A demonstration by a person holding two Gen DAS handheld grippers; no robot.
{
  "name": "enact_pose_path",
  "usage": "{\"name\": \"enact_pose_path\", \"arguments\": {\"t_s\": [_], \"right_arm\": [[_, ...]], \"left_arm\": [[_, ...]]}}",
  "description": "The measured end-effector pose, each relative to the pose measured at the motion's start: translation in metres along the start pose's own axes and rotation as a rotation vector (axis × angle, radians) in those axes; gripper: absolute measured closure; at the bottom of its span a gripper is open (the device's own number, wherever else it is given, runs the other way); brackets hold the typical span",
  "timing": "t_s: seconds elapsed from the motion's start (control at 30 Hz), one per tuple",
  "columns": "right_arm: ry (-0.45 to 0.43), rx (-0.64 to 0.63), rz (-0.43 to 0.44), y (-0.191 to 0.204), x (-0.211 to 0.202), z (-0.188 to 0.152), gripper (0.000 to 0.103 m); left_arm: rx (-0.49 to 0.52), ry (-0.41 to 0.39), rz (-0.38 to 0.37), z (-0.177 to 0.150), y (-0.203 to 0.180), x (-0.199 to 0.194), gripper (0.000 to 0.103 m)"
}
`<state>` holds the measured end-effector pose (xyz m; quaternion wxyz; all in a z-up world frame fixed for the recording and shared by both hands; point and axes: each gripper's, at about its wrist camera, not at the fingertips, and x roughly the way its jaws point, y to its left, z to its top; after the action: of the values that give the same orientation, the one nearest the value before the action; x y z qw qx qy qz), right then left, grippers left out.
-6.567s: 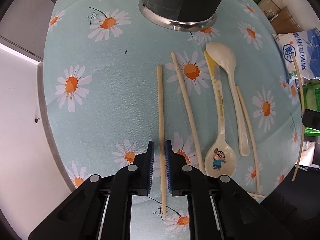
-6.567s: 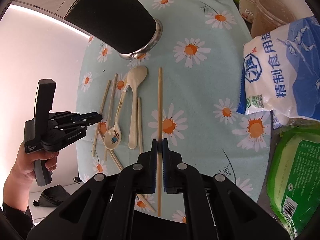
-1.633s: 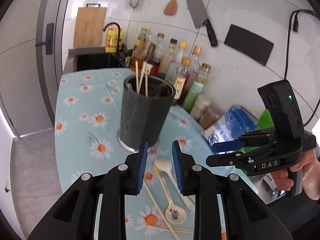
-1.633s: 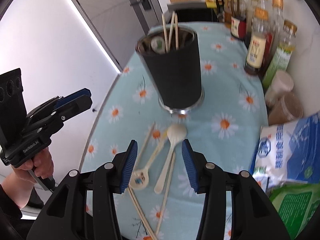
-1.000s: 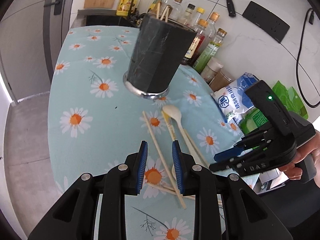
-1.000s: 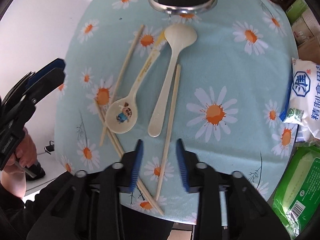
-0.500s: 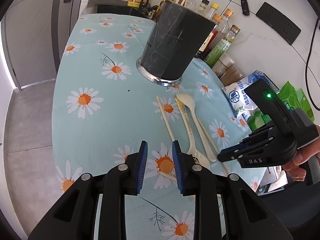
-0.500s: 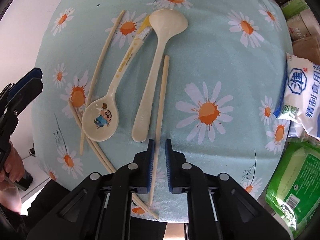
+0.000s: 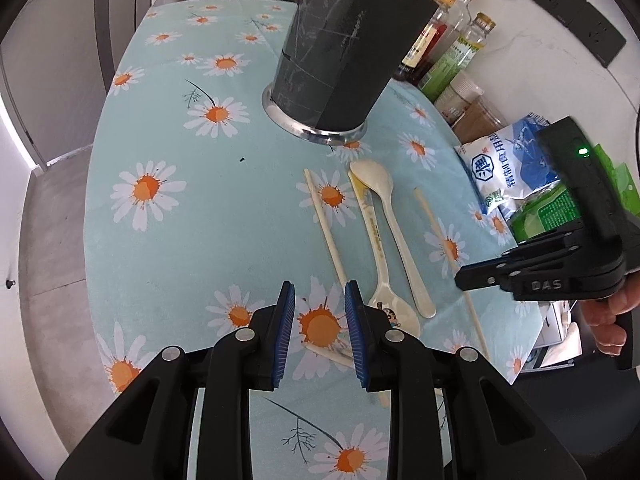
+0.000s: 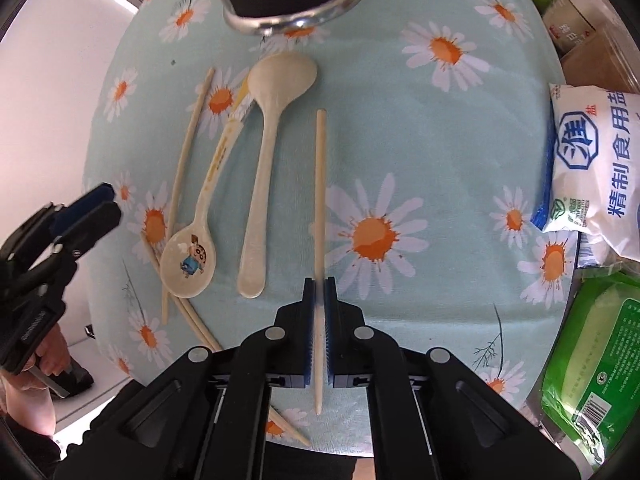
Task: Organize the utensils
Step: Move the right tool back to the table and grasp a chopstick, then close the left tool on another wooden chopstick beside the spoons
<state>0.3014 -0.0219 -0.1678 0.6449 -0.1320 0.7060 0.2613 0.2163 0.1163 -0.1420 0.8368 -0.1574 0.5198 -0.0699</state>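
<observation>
Both claws pointed down at my daisy tablecloth (image 9: 168, 248). Right gripper (image 10: 319, 282) had just closed its jaws and sat clamped on a chopstick (image 10: 319, 184) lying flat. Left gripper (image 9: 319, 312) hung with jaws apart, holding nothing, above another chopstick (image 9: 325, 228). Between those sticks lay the plain spoon (image 10: 264, 152) and cartoon spoon (image 10: 192, 256); beyond stood the dark utensil holder (image 9: 340, 60).

Matt printed cloth (image 10: 440, 128) covers the bench; glossy plastic spoons (image 10: 264, 160) (cream), pale wooden chopstick (image 10: 320, 184), shiny metal-rimmed holder (image 9: 320, 132).
</observation>
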Motion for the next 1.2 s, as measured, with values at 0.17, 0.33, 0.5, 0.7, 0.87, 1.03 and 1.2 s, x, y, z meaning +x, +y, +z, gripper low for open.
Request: {"name": "enact_pose_path", "arguments": {"t_s": [0.17, 0.33, 0.5, 0.7, 0.87, 1.03, 1.2], "right_arm": [[-0.088, -0.02, 0.082, -0.016, -0.024, 0.005, 0.097], [-0.117, -0.051, 0.146, -0.023, -0.033, 0.002, 0.097], [-0.13, -0.086, 0.211, -0.029, -0.039, -0.014, 0.097], [-0.147, -0.141, 0.254, -0.033, -0.056, -0.024, 0.097], [-0.141, -0.166, 0.277, -0.038, -0.061, -0.028, 0.097], [-0.129, -0.176, 0.295, -0.038, -0.056, -0.027, 0.097], [-0.131, -0.171, 0.312, -0.039, -0.055, -0.024, 0.097]], "left_arm": [[-0.06, 0.119, -0.013, 0.016, -0.006, 0.016, 0.078], [-0.077, 0.222, 0.06, 0.033, -0.016, 0.032, 0.078], [-0.156, 0.325, 0.093, 0.039, -0.016, 0.051, 0.078], [-0.167, 0.387, 0.184, 0.046, -0.027, 0.069, 0.078], [-0.138, 0.419, 0.268, 0.048, -0.04, 0.081, 0.082], [-0.148, 0.427, 0.329, 0.05, -0.049, 0.089, 0.097], [-0.166, 0.421, 0.313, 0.051, -0.045, 0.088, 0.099]]}}
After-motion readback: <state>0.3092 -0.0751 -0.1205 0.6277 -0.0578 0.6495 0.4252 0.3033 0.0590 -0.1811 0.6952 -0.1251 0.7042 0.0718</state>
